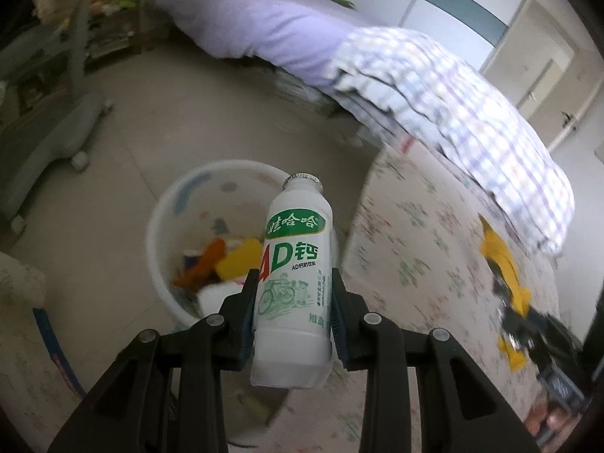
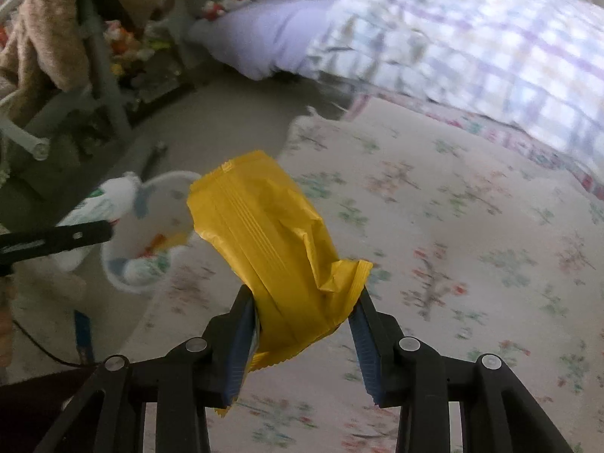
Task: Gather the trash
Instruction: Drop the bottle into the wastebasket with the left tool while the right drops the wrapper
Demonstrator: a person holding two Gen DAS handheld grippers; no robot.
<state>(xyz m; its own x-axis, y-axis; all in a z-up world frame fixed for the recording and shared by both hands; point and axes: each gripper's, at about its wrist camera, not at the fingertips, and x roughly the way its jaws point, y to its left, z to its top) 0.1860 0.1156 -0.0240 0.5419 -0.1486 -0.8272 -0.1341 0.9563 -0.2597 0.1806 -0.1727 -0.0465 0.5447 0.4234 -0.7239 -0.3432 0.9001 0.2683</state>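
Note:
My left gripper (image 1: 294, 275) is shut on a white drink bottle (image 1: 294, 234) with a green label, held upright by its lower half. Beyond and below it, a white bin (image 1: 170, 204) stands on the floor with orange, yellow and white trash inside. The right gripper (image 2: 305, 294) is shut on a crumpled yellow wrapper (image 2: 264, 226), held above the floral bed sheet. The right wrist view also shows the bin (image 2: 166, 179) at left, with the bottle (image 2: 102, 200) and a left finger (image 2: 56, 239) just above it. In the left wrist view the right gripper (image 1: 517, 317) is blurred over the bed.
A bed with a floral sheet (image 1: 415, 264) fills the right side, its edge beside the bin. A plaid quilt (image 1: 453, 105) and a lilac cover (image 1: 264, 26) lie farther back. A grey wheeled chair base (image 1: 56, 139) stands left of the bin. A brown plush cloth (image 2: 49, 30) hangs on a frame.

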